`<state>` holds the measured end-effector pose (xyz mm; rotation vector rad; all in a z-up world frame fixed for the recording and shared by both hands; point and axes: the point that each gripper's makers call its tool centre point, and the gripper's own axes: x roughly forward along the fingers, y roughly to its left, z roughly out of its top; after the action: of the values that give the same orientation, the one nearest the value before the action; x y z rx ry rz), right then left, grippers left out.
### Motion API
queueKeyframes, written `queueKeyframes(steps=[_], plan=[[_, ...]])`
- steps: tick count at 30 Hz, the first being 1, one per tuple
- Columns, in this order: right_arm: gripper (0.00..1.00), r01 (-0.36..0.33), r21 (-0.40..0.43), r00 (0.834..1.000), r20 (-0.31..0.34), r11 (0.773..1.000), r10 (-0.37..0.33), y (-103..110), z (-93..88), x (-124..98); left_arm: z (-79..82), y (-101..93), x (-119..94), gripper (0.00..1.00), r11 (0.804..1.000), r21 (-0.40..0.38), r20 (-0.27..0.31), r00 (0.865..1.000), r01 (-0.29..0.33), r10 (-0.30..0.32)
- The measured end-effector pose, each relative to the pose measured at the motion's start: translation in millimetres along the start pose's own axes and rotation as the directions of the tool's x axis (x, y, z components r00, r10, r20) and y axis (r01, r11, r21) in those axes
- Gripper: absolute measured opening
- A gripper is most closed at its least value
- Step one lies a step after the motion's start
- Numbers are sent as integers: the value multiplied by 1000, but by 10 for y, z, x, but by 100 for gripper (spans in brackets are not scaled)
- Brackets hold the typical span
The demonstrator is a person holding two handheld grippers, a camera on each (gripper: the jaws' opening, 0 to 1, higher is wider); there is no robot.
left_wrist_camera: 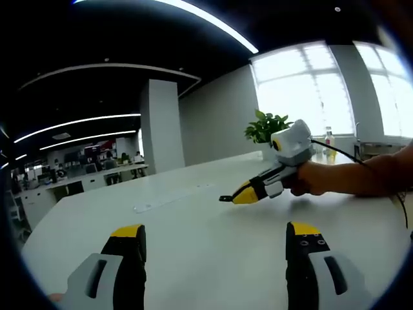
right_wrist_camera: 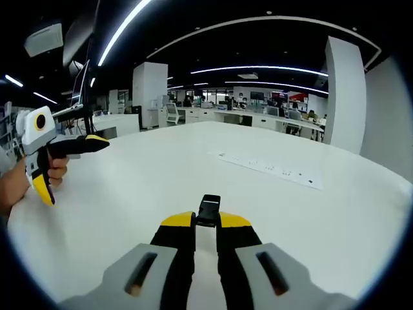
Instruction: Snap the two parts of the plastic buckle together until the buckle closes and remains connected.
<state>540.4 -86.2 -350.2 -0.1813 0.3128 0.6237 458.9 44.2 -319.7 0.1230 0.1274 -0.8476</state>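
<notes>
Over the wide white table (right_wrist_camera: 129,194), the right gripper (right_wrist_camera: 207,221) pinches a black buckle part (right_wrist_camera: 208,210) while the left gripper (left_wrist_camera: 216,234) gapes wide.

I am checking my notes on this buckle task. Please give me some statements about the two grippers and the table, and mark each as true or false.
1. The right gripper pinches a black buckle part. True.
2. The left gripper is closed on a buckle part. False: its jaws stand wide apart with nothing between them.
3. A potted plant stands on the white table. True.
4. The two grippers touch each other. False: they are apart.
</notes>
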Motion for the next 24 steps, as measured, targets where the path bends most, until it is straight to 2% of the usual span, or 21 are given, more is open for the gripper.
queueKeyframes(steps=[24], plan=[[9, 6, -8, 1000, -3, 1000, -6, -195, 123, 291, -20, -32, 16, 91, 1000, 0, -12, 1000, 8, -8]])
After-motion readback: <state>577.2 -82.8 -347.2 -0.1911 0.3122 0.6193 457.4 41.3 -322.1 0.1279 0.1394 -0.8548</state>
